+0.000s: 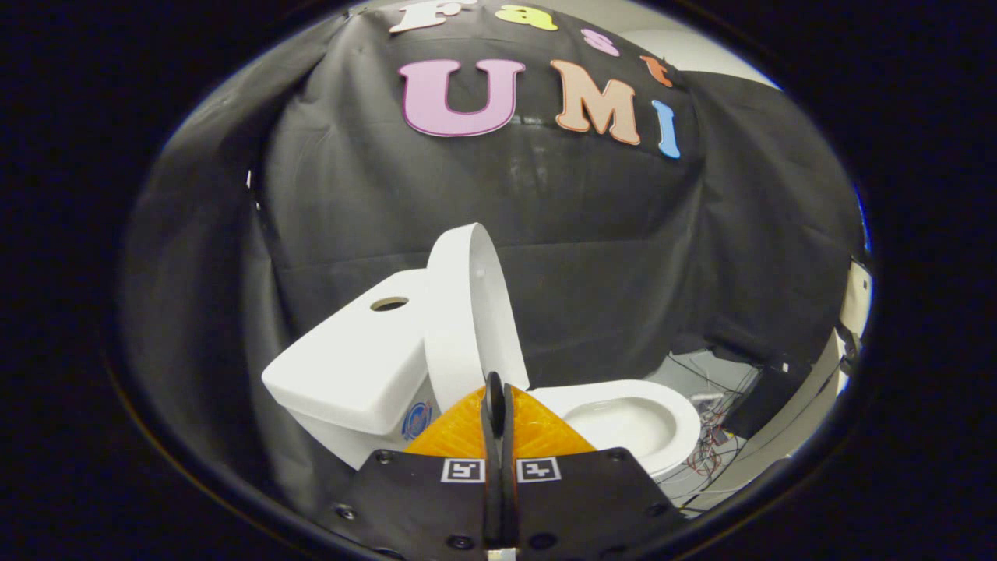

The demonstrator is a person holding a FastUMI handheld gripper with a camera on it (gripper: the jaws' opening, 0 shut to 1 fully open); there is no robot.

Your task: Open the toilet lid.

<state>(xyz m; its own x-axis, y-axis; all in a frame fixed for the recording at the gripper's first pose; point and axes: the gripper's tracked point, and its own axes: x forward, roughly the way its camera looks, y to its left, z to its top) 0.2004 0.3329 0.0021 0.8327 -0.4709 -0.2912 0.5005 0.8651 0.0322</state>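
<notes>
I had the gripper (496, 389) with its fingers pressed together, nothing between them. Toilet lid (467, 312) stood upright just beyond the tips, leaning back against the tank (358, 366), so it looked fully open. Bowl (631, 421) was exposed beside it. Closed fingers made sense to me: the lid gets pushed, not pinched. Contact with the lid: couldn't tell.

lid (467, 312) upright between tank (358, 366) and bowl (631, 421), beyond hand-held gripper (496, 389).
</notes>
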